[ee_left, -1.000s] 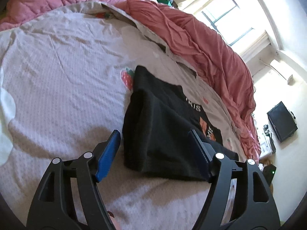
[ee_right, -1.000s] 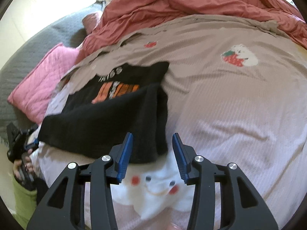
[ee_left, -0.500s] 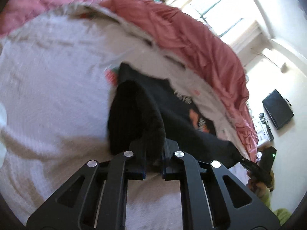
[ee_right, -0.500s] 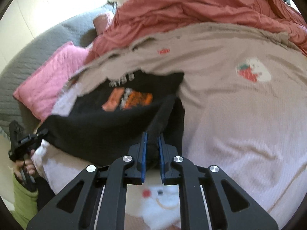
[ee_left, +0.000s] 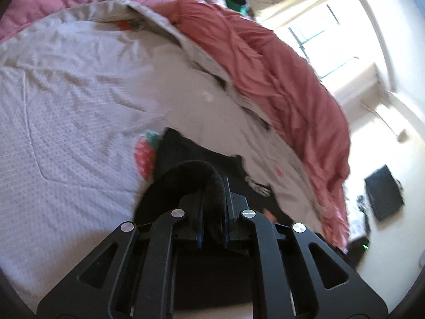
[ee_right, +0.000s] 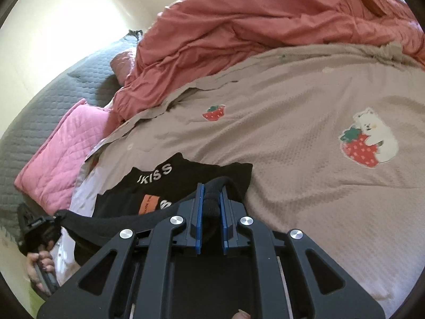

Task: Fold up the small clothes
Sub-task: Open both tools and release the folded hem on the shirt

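Left wrist view, lower centre: left gripper (ee_left: 212,204) pinching a bunched edge of black T-shirt (ee_left: 186,175) on bedspread (ee_left: 66,133). Right wrist view, lower centre: right gripper (ee_right: 211,212) clamping another fold. Likely light, limp, best held at corners.

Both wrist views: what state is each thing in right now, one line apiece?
Left gripper: shut on the black shirt's near edge.
Right gripper: shut on the black shirt's near edge.
Black shirt: partly folded, near edge lifted, printed front showing.
Red blanket: bunched at the far side.
Bed cover: spread out, lightly wrinkled.
Pink pillow: lying at the bed's edge.
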Motion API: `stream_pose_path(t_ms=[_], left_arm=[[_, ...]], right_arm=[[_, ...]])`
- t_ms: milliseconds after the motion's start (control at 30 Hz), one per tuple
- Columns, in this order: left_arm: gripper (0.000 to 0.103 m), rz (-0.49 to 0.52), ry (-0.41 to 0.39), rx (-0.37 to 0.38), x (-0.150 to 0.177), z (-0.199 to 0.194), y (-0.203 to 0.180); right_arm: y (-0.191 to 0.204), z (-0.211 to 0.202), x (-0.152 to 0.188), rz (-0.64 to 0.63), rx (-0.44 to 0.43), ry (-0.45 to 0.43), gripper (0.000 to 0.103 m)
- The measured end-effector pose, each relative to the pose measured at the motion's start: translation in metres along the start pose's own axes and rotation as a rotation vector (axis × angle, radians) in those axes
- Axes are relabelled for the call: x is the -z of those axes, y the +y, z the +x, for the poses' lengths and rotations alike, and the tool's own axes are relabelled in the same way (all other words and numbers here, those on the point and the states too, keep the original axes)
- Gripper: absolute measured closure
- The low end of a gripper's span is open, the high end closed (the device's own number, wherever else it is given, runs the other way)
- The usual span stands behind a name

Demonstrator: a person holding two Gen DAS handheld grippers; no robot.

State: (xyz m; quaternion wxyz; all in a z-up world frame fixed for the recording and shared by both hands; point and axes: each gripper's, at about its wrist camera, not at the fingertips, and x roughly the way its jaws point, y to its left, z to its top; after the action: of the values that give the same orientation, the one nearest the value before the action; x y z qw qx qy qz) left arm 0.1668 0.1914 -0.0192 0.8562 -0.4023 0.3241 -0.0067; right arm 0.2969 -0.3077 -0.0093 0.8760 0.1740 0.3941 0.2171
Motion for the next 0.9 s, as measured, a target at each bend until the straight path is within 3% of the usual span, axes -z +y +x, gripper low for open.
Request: stream_pose_path(t_ms=[33,100,167,200,233,267,300,433,567,633,733,900], left_arm=[[0.097,-0.01,-0.002,-0.017,0.001,0.007,0.005],[0.085,-0.032,0.0,-0.028,0.005,0.02,0.017],[0.081,-0.043,0.003,-0.003,0.009,0.024,0.027],[0.079,-0.042,0.001,0.005,0.01,0.022,0.029],[0.068,-0.036,-0.003,0.011,0.009,0.02,0.029],[0.052,-0.015,-0.019,0.008,0.01,0.013,0.027],[0.047,0.007,-0.038,-0.007,0.01,0.006,0.025],[0.046,0.074,-0.099,0.005,0.017,-0.021,0.01],[0.046,0.231,-0.126,-0.04,0.03,-0.033,-0.017],[0.046,0.292,-0.1,-0.07,0.038,-0.03,-0.026],[0.046,0.328,-0.021,-0.051,0.053,-0.019,-0.034],[0.046,0.412,0.086,-0.111,0.072,0.008,-0.041]], right_arm=[[-0.003,0.008,0.0,-0.001,0.011,0.011,0.093],[-0.007,0.019,0.003,0.003,0.034,0.032,0.093],[-0.013,0.028,0.008,0.017,0.047,0.057,0.089],[-0.015,0.028,0.01,0.019,0.051,0.059,0.082],[-0.016,0.026,0.012,0.017,0.065,0.051,0.064],[-0.016,0.021,0.014,0.013,0.074,0.036,0.055],[-0.016,0.016,0.015,0.011,0.079,0.015,0.051],[-0.002,-0.012,0.025,-0.073,0.095,-0.058,0.051],[0.03,-0.02,0.045,-0.235,0.088,-0.041,0.051],[0.046,-0.013,0.057,-0.309,0.077,0.009,0.051],[0.073,0.006,0.077,-0.423,0.075,0.092,0.051],[0.107,0.04,0.091,-0.581,0.157,0.16,0.052]])
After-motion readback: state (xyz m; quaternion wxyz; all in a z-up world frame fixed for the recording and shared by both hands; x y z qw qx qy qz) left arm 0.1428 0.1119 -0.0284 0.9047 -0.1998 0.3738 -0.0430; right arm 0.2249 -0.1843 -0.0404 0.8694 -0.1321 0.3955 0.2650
